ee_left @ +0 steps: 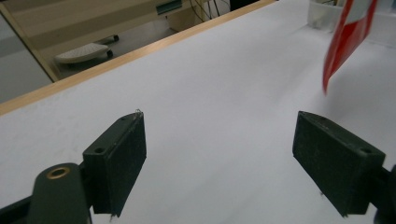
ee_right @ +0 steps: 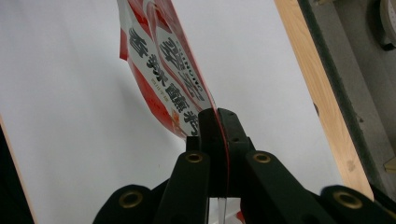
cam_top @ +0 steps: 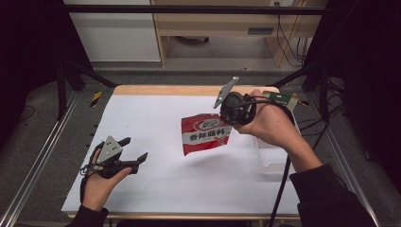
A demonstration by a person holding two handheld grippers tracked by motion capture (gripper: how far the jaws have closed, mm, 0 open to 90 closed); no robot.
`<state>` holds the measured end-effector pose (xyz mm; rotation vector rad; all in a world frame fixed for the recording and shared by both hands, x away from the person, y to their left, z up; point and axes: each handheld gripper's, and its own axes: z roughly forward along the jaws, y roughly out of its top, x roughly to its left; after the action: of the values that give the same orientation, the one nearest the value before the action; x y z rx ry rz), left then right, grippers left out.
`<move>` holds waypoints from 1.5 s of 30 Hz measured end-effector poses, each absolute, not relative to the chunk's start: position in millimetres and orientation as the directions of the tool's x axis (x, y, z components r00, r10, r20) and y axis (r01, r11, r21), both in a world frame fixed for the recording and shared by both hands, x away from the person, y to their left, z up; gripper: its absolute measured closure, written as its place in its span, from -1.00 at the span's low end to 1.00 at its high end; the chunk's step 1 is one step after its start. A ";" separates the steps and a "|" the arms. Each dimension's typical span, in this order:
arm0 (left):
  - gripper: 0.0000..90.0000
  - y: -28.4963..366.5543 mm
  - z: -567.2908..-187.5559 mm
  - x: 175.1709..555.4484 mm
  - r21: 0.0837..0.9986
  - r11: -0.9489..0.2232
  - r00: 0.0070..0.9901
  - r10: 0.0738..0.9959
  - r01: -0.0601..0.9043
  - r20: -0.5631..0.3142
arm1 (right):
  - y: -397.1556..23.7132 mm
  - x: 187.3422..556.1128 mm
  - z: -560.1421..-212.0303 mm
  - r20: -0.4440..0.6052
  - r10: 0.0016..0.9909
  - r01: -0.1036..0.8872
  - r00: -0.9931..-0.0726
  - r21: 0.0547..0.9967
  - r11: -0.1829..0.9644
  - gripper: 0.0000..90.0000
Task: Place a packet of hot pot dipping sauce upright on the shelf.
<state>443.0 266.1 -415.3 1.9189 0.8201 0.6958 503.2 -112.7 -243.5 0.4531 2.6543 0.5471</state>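
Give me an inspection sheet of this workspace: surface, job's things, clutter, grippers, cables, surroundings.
Surface: white table top with a wooden far edge.
Job's things: red and white packet, held up off the surface by one edge.
Clutter: clear container at the right; small green item behind the right hand.
Grippers: left gripper open, nothing between its fingers; right gripper shut on the packet.
Cables: black cable trailing from the right gripper.
Surroundings: wooden furniture, black frame, grey floor.
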 end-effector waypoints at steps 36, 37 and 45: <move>-0.62 273.1 -434.8 450.1 0.852 -0.411 0.581 0.797 0.324 0.164 | -215.6 483.8 -203.3 -0.332 0.608 0.456 -0.721 0.433 0.778 1.00; -0.62 272.7 -434.8 450.0 0.853 -0.410 0.581 0.797 0.323 0.164 | -217.1 483.5 -203.9 -0.332 0.613 0.463 -0.717 0.429 0.775 1.00; -0.61 270.2 -435.1 450.6 0.850 -0.418 0.590 0.790 0.321 0.167 | -238.2 481.4 -210.2 -0.319 0.653 0.514 -0.687 0.421 0.747 1.00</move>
<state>450.6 270.2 -435.1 1.9944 0.8833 0.7219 481.4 -238.2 -210.2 0.8864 2.4929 0.4151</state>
